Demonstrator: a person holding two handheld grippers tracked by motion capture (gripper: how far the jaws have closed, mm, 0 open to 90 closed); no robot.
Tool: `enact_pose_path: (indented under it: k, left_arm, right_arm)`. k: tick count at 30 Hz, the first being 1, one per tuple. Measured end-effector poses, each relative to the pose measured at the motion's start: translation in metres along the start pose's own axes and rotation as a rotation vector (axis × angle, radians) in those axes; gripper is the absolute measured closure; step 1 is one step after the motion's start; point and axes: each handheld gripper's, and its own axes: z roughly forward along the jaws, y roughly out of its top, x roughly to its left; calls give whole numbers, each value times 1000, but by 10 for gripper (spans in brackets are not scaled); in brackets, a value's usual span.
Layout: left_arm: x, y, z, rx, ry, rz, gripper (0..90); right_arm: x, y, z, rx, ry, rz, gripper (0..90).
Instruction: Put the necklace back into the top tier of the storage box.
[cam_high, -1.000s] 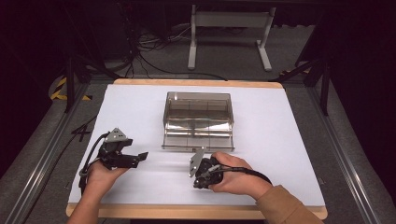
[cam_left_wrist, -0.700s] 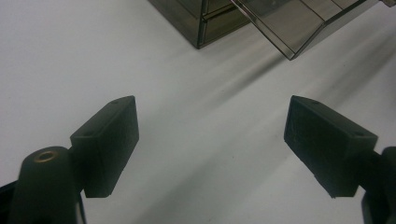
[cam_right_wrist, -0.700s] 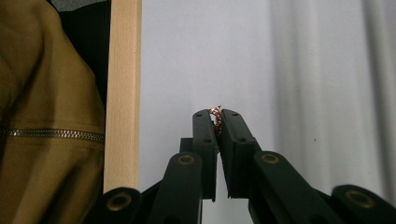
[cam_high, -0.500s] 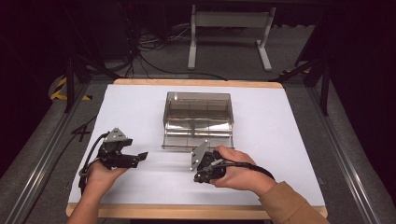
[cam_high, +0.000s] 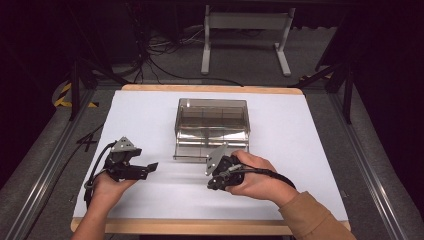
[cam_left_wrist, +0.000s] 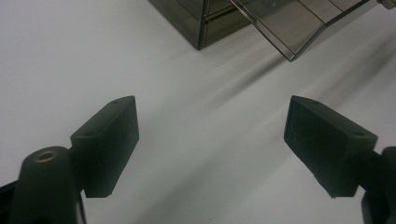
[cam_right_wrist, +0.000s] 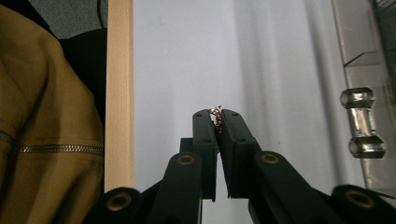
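Note:
My right gripper (cam_right_wrist: 217, 116) is shut on a small coppery, chain-like piece (cam_right_wrist: 216, 111) that pokes out between its jaw tips. In the high view the right gripper (cam_high: 214, 182) is held just above the white table top, in front of a smoky clear drawer box (cam_high: 212, 117) whose lower drawer (cam_high: 200, 150) is pulled out. The drawer's silver handle (cam_right_wrist: 362, 123) is at the right of the right gripper view. My left gripper (cam_high: 147, 169) rests low at the front left, pointing right. Its jaws (cam_left_wrist: 210, 135) stand apart with bare table between them, and the box corner (cam_left_wrist: 205, 23) lies ahead.
The white table top (cam_high: 300, 140) has a wooden front edge (cam_right_wrist: 119, 93), and a tan sleeve (cam_right_wrist: 42, 116) lies beside it. Metal rails run along both sides of the table. Beyond its far edge, cables and a grey stand (cam_high: 245, 35) are on the floor.
My right hand has lifted a little with the coppery piece still in its jaws. The left hand has stayed put.

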Motion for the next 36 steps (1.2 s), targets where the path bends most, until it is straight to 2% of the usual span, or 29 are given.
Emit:
enact_pose_path:
  k: [12, 13, 19, 30, 36]
  left_arm:
    - [0, 0, 0, 3, -3, -3, 187]
    - [0, 0, 0, 1, 0, -1, 187]
    - [0, 0, 0, -2, 3, 3, 187]
    - [1, 0, 0, 1, 2, 3, 187]
    - [1, 0, 0, 0, 2, 0, 188]
  right_arm:
    - [-7, 5, -13, -35, -21, 36, 855]
    - [-7, 5, -14, -34, -21, 51, 855]
    - [-11, 8, -21, -62, -33, 57, 855]
    - [-17, 11, -29, -91, -42, 105, 855]
    - [-20, 13, -33, -105, -46, 147, 855]
